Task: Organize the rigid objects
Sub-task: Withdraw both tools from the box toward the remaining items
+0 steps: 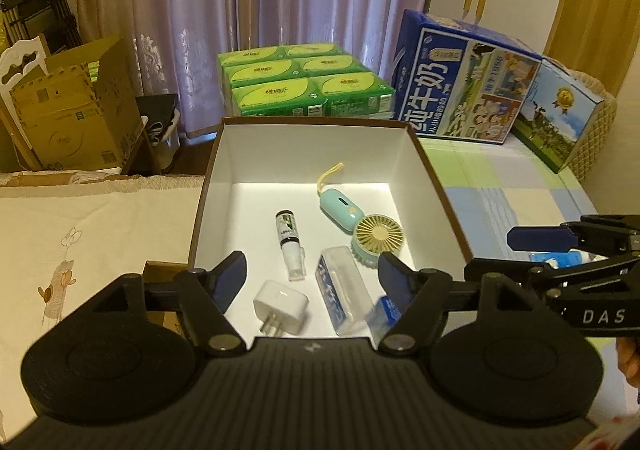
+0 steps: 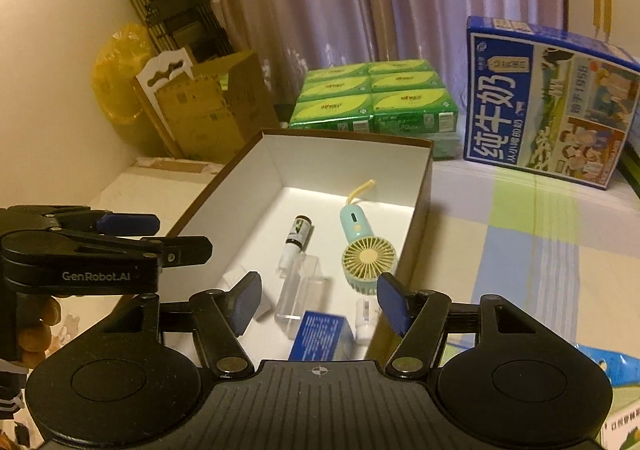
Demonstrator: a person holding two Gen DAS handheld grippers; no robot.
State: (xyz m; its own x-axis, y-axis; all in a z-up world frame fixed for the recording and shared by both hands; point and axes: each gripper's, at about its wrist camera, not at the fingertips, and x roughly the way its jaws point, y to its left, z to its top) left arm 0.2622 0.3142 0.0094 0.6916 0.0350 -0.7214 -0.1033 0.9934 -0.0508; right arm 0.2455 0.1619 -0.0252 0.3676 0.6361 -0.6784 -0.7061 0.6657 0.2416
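Observation:
An open box (image 1: 316, 123), brown outside and white inside, stands on the bed. Inside it lie a mint hand fan (image 1: 374, 236), a small spray bottle (image 1: 289, 246), a white charger plug (image 1: 280, 306), a clear plastic case (image 1: 340, 290) and a small blue carton (image 1: 386, 310). My left gripper (image 1: 313, 278) hovers over the box's near end, open, nothing between its pads. The right gripper (image 2: 320, 302) hangs open and empty above the same box (image 2: 340, 161), over the fan (image 2: 366, 258), bottle (image 2: 296, 246), clear case (image 2: 300, 290) and blue carton (image 2: 320, 338). Each gripper shows at the edge of the other's view.
Green tissue packs (image 1: 304, 85) and a blue milk carton (image 1: 468, 89) stand behind the box by the curtain. A cardboard box (image 1: 76, 117) sits at the left. A blue-and-white item (image 1: 560, 260) lies on the checked sheet (image 1: 500, 177) to the right.

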